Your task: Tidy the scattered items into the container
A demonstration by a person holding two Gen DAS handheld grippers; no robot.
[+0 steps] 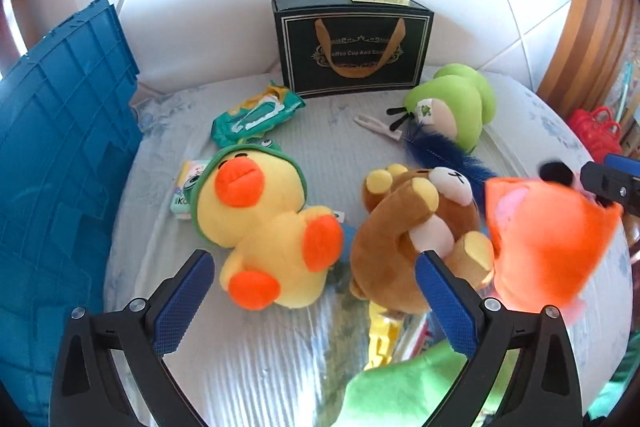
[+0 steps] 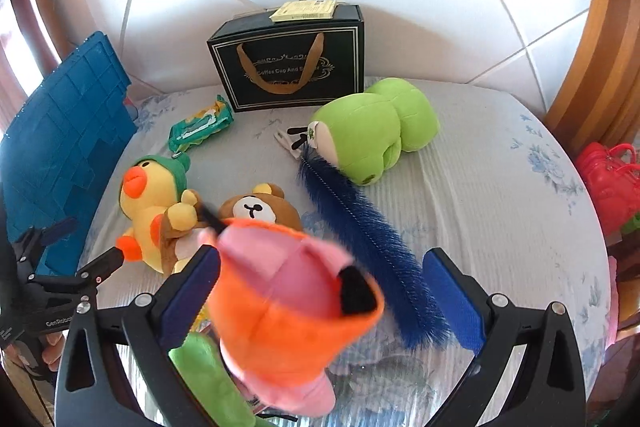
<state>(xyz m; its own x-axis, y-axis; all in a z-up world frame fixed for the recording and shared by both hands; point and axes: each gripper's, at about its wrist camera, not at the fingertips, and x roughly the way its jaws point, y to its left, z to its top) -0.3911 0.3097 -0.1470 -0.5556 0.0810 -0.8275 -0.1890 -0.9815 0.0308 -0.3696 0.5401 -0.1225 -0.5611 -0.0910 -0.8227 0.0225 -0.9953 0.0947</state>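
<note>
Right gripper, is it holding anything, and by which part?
Cannot tell: the orange plush sits between the open right gripper fingers, blurred; no grip visible.

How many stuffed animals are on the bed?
4: yellow duck left, brown bear beside it, green frog near the black box, orange fox between the right gripper's fingers. More may hide below.

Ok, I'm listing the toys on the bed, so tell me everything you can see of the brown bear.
The brown bear is a soft plush with a white muzzle, yellow inner ears and yellow paw pads. It lies on its back on the bed cover, touching the yellow duck plush beside it. In the left wrist view the left tongs stand open around both toys, one finger overlapping the bear.
</note>
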